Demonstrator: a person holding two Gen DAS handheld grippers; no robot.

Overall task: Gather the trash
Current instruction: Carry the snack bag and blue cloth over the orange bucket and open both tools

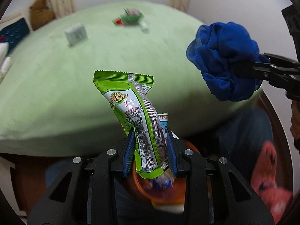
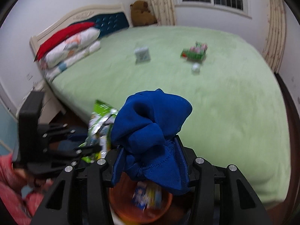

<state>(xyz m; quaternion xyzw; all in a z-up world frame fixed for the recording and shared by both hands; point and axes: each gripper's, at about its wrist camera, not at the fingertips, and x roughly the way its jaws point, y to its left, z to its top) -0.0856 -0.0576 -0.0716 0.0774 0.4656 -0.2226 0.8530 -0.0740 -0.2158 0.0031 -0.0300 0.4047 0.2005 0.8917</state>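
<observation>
The left hand-held gripper (image 1: 150, 148) is clenched on a green snack wrapper (image 1: 131, 112), which stands upright above an orange bin (image 2: 140, 204), probably so it can drop straight in. The right hand-held gripper (image 2: 150, 159) grips a bunched blue cloth (image 2: 151, 131) over the same bin, which already holds packets. Both point toward the far side of the green bed (image 2: 225, 112). There, well apart, lie a small box (image 2: 142, 55), a green packet (image 2: 195, 52) and a white ball (image 2: 196, 67), likely next to collect.
</observation>
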